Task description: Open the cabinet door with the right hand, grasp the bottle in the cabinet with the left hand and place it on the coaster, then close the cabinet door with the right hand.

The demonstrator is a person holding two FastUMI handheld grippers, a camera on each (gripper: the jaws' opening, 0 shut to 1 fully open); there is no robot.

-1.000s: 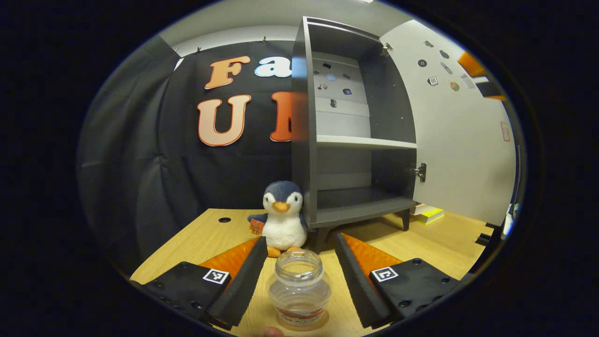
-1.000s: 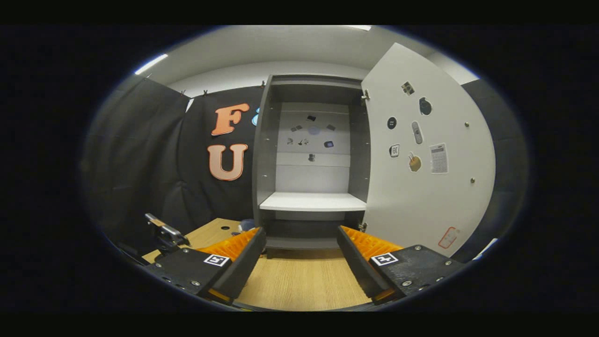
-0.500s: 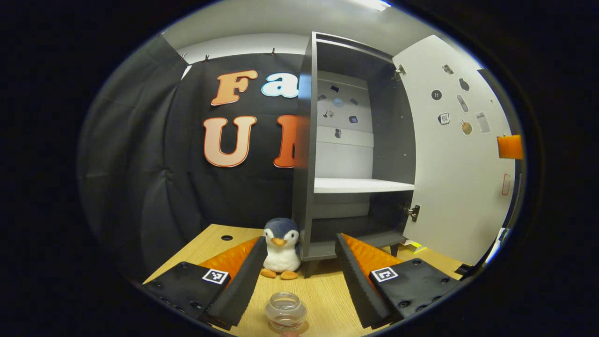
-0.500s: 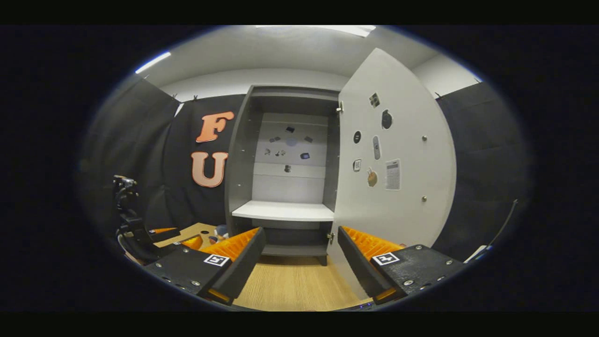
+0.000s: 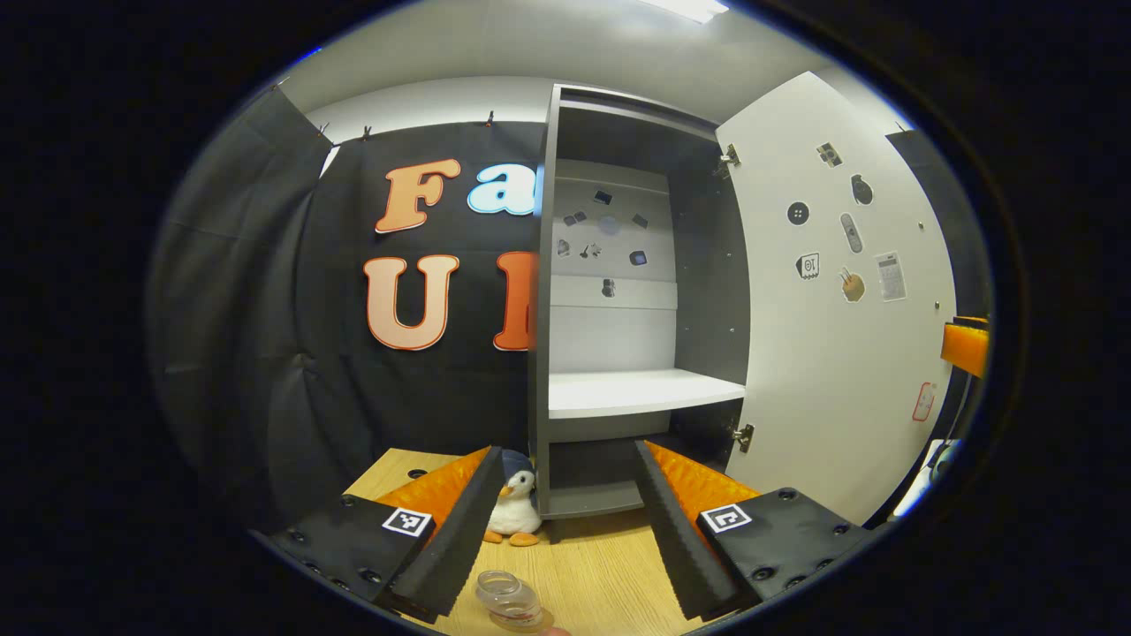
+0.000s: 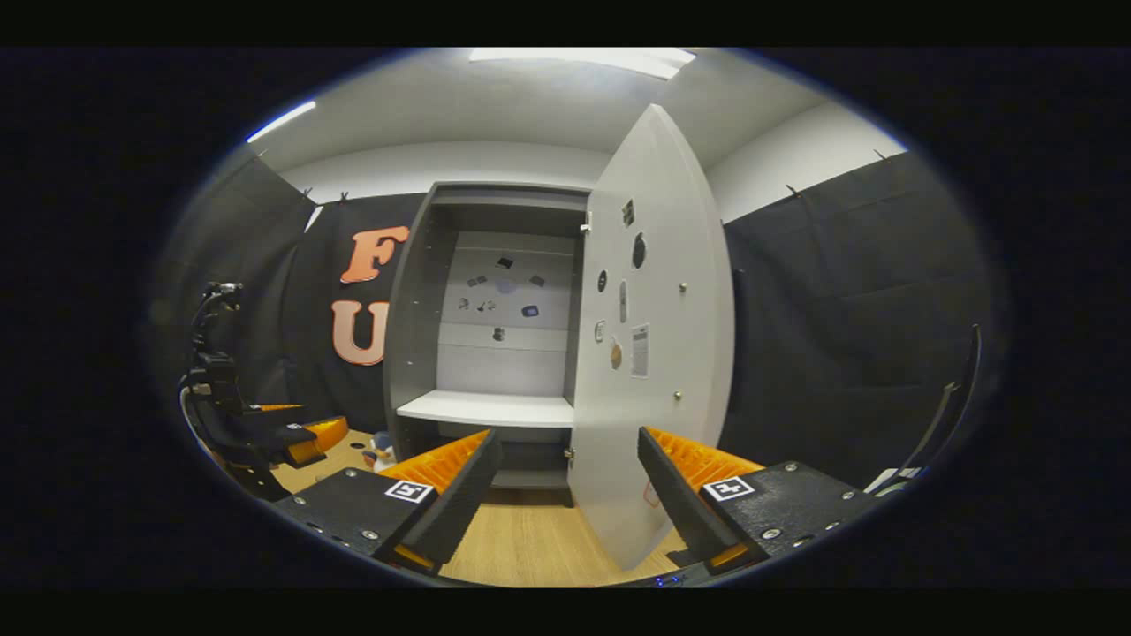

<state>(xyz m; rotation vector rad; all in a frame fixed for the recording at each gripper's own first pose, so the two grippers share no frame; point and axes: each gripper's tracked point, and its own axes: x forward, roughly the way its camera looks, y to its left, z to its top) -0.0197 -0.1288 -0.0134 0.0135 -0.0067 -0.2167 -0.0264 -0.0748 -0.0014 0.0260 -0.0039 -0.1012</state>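
So, left gripper [image 5: 561, 517] had its jaws spread wide with nothing between them, hanging above the table [image 5: 601, 574]. Bottle [image 5: 509, 601] sat just below and ahead of its left finger, upright on the table, apparently on the coaster, though only a sliver of something showed under it, so I couldn't confirm. Mouth was open, no cap on. Penguin [image 5: 515, 508] stood farther back by the cabinet [image 5: 618, 291] foot, apart from the bottle.

Right gripper [image 6: 565, 495] also had its jaws apart, empty. Door [image 6: 654, 353] stood ajar directly ahead of it, free edge pointing nearly at the camera, bottom corner between the fingers but, as far as I could tell, not touched by either. Left gripper was visible off to that view's left, near the table edge.

Cabinet shelves looked bare, so my read: bottle placed, closing the door was what remained.

Handling notes:
- Bottle: small, clear, ribbed, near empty. Looked light, rigid, probably slick. Easy to tip with a stray finger. If regrasped, take it across the ribbed body, below the neck.
- Door: flat stiff panel, likely light on its hinges. I couldn't make out a handle from this side. I'd push on the outer face near the free edge, or pinch that edge.
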